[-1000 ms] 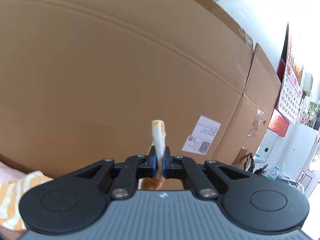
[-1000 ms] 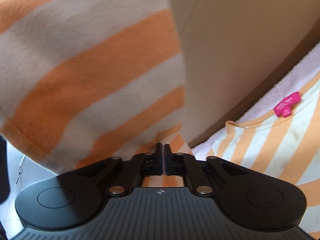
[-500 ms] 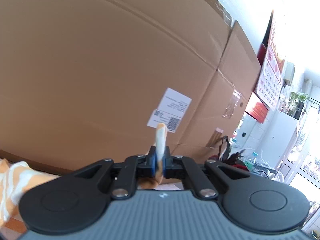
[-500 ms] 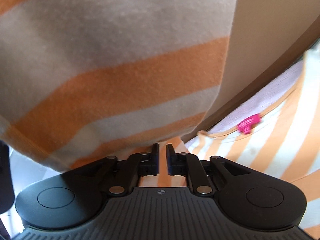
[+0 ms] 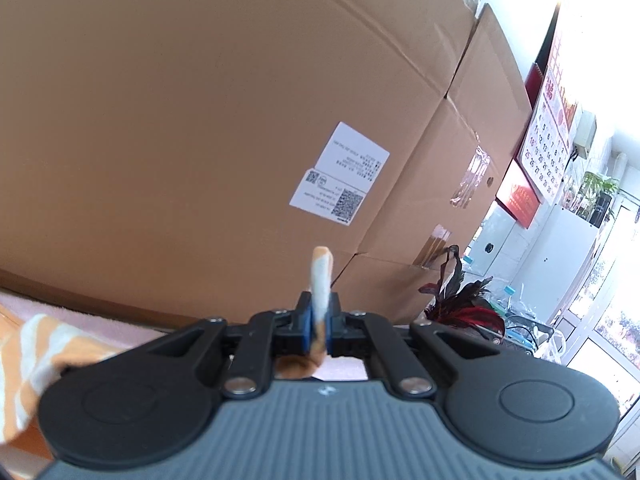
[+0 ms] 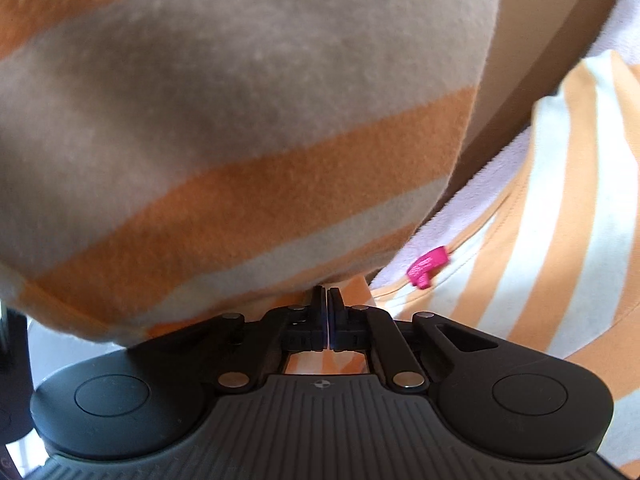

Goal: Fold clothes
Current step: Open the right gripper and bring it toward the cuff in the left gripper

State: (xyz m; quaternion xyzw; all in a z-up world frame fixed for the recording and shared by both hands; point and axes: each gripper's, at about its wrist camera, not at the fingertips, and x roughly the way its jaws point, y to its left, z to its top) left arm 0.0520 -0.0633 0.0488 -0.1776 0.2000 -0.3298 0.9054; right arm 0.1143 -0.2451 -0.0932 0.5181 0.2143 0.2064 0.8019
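An orange-and-white striped shirt (image 6: 560, 200) lies flat on a pale pink towel (image 6: 460, 208), its pink neck label (image 6: 427, 266) showing. A lifted part of the shirt (image 6: 240, 120) hangs close over the right wrist camera and reaches down to my right gripper (image 6: 327, 312), whose fingers are pressed together at its lower edge. In the left wrist view my left gripper (image 5: 319, 308) is shut on a thin fold of the shirt (image 5: 320, 276) that sticks up between the fingers. More of the striped cloth (image 5: 32, 344) trails at the lower left.
A large cardboard box (image 5: 200, 120) with a white shipping label (image 5: 340, 174) stands right behind the towel (image 5: 80, 312) and fills most of the left wrist view. To the right are a wall calendar (image 5: 552, 136), dark red feathers (image 5: 472, 304) and a white cabinet (image 5: 560, 248).
The lifted cloth has swung nearer the right wrist camera and covers more of its view. The right fingers showed a small gap half a second ago and are together now. The left gripper keeps its fold.
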